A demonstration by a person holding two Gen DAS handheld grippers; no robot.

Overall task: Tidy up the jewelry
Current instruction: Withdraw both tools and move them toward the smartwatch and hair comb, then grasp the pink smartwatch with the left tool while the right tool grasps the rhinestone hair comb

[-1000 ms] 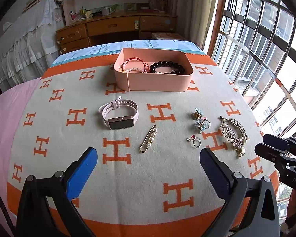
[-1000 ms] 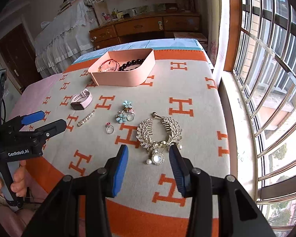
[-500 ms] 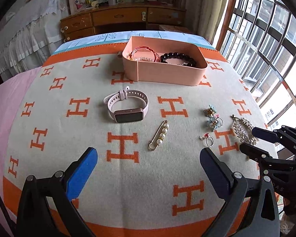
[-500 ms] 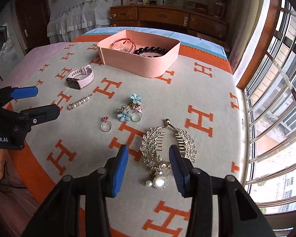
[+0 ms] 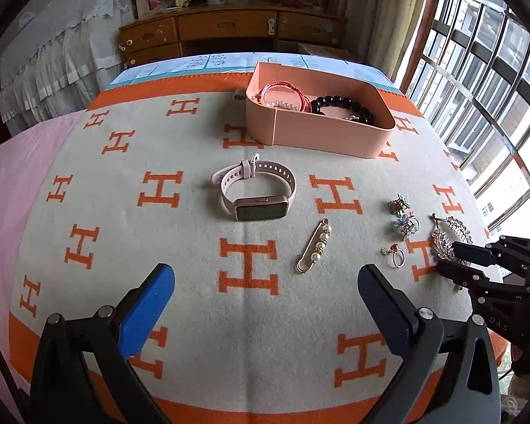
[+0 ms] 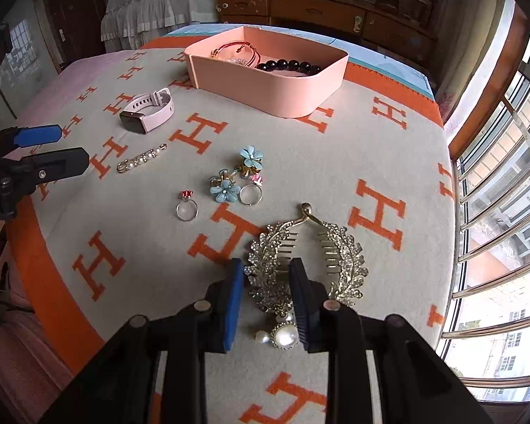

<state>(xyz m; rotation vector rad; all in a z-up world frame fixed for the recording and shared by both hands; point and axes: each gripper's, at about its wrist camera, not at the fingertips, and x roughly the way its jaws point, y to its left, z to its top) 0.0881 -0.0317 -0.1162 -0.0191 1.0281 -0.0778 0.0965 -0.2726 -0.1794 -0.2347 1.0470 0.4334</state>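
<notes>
Closing: right gripper [image 6: 266, 295], lower centre, has narrowed around the hair comb [image 6: 305, 259]'s left leaf; contact unclear.
Waiting: left gripper [image 5: 266, 305] stays wide apart.
Ahead: pink box [image 6: 286, 97], upper centre, likely destination.

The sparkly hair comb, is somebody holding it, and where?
Not clearly held yet. The right gripper straddles one leafy wing of the hair comb, which lies on the blanket. The left gripper is empty.
</notes>
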